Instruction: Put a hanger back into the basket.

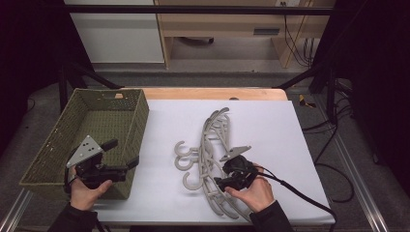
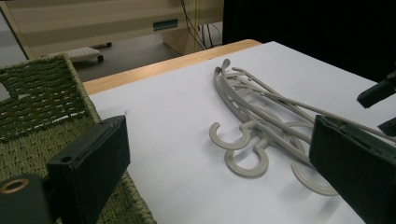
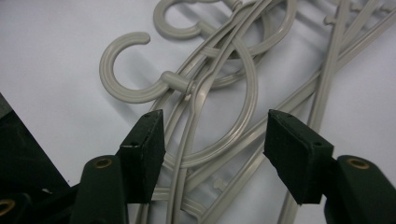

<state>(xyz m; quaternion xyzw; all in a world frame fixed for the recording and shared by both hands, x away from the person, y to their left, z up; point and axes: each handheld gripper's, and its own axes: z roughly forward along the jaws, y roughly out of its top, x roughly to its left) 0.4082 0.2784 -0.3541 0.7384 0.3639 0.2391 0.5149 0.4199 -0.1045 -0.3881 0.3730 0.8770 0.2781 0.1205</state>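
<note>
Grey hangers (image 3: 205,93) straddled by half-open right claw (image 3: 215,140), high view adds wide left claw (image 1: 123,159) over basket (image 1: 48,154)

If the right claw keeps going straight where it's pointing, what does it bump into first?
Most likely the pile of grey hangers: the right claw points down at them, its jaws apart on either side of the bars. Exact gap is unclear.

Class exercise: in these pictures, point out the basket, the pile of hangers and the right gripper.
basket (image 1: 139,112): high view, on its right wall's woven rim.
hangers (image 2: 243,165): left gripper view, on one grey hook lying on the white sheet.
right gripper (image 3: 212,140): right gripper view, midway between its two black fingertips, over the hangers.
</note>
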